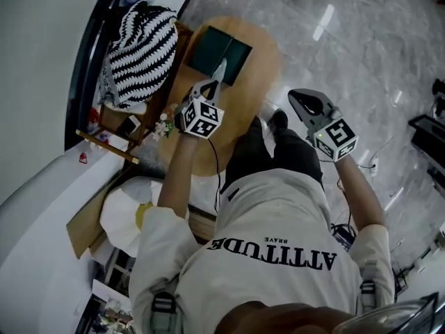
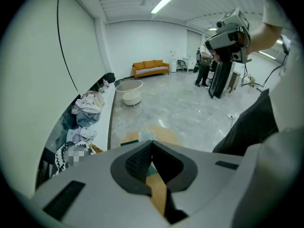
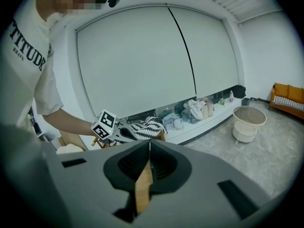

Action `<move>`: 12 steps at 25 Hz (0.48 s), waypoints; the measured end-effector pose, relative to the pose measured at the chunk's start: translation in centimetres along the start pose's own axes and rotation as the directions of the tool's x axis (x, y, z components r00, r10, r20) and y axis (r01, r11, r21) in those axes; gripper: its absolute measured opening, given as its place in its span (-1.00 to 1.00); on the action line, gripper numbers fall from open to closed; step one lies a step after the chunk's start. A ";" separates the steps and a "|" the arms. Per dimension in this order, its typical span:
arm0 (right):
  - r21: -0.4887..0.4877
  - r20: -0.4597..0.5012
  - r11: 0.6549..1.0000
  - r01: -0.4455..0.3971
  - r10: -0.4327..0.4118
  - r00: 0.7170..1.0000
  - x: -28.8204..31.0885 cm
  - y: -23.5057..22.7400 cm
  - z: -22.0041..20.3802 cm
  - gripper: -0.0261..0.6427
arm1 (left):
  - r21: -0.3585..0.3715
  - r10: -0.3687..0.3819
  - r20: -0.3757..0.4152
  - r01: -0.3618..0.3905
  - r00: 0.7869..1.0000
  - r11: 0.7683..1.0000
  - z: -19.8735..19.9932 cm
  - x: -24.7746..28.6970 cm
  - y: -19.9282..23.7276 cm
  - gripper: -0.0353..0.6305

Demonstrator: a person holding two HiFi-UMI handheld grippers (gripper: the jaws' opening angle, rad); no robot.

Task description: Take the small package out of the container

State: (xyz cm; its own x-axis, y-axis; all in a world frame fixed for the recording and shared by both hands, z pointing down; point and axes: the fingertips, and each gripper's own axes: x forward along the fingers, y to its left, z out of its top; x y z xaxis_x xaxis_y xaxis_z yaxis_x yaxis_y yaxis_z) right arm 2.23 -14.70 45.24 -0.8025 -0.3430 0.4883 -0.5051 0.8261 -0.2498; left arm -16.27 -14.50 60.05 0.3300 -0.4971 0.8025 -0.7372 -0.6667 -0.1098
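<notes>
**Small package pinched above the container**

My left gripper (image 1: pixel 217 76) has its two fingers pressed together, and at their very tips they pinch a thin, pale piece that I take for the small package (image 1: pixel 222 67). It hangs in the air over the dark green container (image 1: pixel 221 53), clear of it rather than inside. The container sits on the round wooden table (image 1: pixel 263 65), towards the far side of the top.

Along my own left jaws, the tips meet in a point. The pale package (image 2: pixel 144 136) shows just beyond that point, with a sliver of the green container (image 2: pixel 128 142) and the tan table top behind it.

My right gripper (image 1: pixel 306 98) is held off to the right of the table, over the marble floor (image 1: pixel 348 40), well apart from the container. Its fingers are closed against each other with nothing between them.

A black-and-white striped bag (image 1: pixel 142 51) lies on the wooden chair (image 1: pixel 115 139) to the left of the table.
</notes>
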 end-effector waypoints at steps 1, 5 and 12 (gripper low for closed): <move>-0.015 0.005 1.000 -0.007 0.007 1.000 -0.3 0.4 0.5 -0.86 | -0.013 0.010 0.012 -0.010 1.000 1.000 0.3 -1.1 -0.2 -0.83; -0.067 0.026 0.997 -0.045 0.047 0.999 -1.7 1.1 2.5 -0.86 | -0.077 0.055 0.053 -0.051 0.997 0.996 1.8 -5.1 -1.3 -0.83; -0.151 0.036 0.977 -0.151 0.158 0.987 -5.0 1.6 3.8 -0.86 | -0.200 0.154 0.094 -0.133 0.984 0.971 4.8 -10.7 -5.0 -0.83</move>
State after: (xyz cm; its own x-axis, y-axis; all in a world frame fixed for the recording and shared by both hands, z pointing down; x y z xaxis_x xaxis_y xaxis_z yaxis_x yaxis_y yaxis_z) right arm 4.19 -13.33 39.27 -0.8834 -0.2240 0.4117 -0.3243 0.9262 -0.1920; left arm -13.24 -8.49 49.18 0.2660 -0.6437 0.7176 -0.8773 -0.4701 -0.0964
